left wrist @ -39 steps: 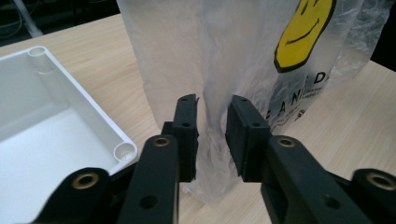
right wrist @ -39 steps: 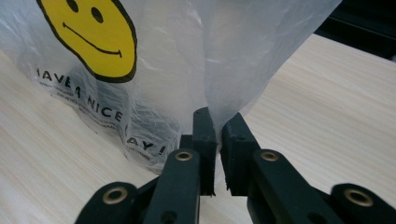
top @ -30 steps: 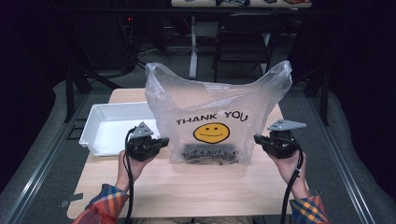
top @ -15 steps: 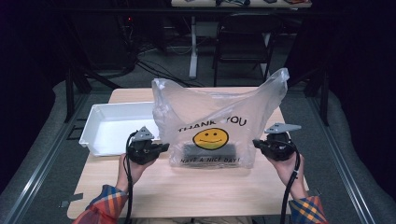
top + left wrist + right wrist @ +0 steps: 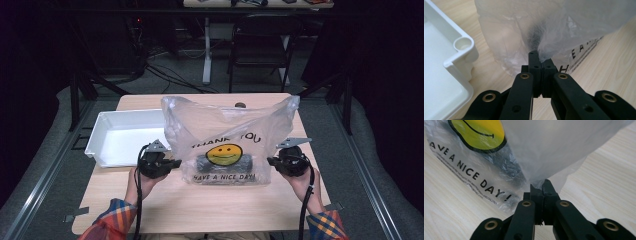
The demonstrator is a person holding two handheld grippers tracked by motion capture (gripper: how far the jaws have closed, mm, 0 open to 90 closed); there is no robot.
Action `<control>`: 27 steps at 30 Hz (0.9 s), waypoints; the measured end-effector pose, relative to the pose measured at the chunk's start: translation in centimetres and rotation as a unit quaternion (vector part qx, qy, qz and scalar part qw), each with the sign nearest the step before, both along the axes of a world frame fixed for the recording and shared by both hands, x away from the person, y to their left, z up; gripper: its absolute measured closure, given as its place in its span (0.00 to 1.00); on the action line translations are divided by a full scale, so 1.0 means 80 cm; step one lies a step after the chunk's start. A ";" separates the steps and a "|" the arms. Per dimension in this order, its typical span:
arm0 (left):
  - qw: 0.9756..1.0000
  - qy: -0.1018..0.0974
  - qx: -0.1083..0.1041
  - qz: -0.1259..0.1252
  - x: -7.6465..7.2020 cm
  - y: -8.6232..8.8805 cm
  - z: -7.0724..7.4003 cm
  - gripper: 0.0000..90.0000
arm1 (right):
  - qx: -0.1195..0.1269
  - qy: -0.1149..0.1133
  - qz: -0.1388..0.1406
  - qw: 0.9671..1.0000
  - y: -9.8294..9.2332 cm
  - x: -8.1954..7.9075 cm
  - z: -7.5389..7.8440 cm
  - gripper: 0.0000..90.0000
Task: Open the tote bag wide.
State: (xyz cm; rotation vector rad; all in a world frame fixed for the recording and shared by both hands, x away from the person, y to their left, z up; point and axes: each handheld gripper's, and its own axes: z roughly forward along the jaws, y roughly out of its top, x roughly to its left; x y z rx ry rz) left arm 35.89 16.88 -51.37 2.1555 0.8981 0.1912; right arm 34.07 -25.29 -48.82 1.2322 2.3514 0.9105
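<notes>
A clear plastic bag (image 5: 227, 135) with a yellow smiley and "THANK YOU / HAVE A NICE DAY!" print rests on the wooden table (image 5: 210, 205), puffed up. A dark object (image 5: 224, 162) lies inside it near the bottom. My left gripper (image 5: 176, 162) is shut on the bag's left edge, and the film (image 5: 541, 35) bunches out from between the jaws (image 5: 539, 56). My right gripper (image 5: 271, 161) is shut on the bag's right edge; the plastic (image 5: 554, 147) fans out from its closed tips (image 5: 541, 185). Both grippers sit low, close to the tabletop.
A white plastic tray (image 5: 107, 150) stands on the table left of the bag, its corner (image 5: 465, 50) close beside my left gripper. A dark folding chair (image 5: 260, 47) and cables stand beyond the table's far edge. Bare wood lies in front of the bag.
Both grippers have lowered the bag toward the table. The bag has sagged and its bottom now lies flat on the wood.
</notes>
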 end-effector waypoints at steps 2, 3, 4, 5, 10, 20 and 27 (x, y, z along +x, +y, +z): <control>1.000 0.008 0.001 0.004 0.000 -0.003 -0.006 0.99 | -0.018 0.010 0.002 1.000 0.000 0.001 -0.003 1.00; 1.000 0.010 0.003 0.005 0.001 -0.004 -0.008 0.99 | -0.016 0.012 0.002 1.000 0.001 0.002 -0.006 1.00; 1.000 0.015 0.006 0.002 0.001 -0.004 -0.009 0.99 | -0.020 0.015 0.001 1.000 0.001 0.002 -0.008 1.00; 1.000 0.018 0.006 0.003 0.002 -0.004 -0.011 0.99 | -0.021 0.016 0.002 1.000 0.001 0.003 -0.010 1.00; 1.000 0.021 0.004 -0.001 0.000 -0.002 -0.008 1.00 | -0.017 0.013 -0.002 1.000 -0.002 0.002 -0.007 1.00; 0.999 0.041 -0.009 -0.002 -0.010 0.009 -0.007 1.00 | 0.008 0.020 0.005 1.000 -0.009 -0.016 0.012 1.00; 0.998 0.059 0.019 0.000 -0.005 0.002 -0.022 1.00 | 0.007 0.053 0.005 0.999 -0.005 -0.002 -0.014 1.00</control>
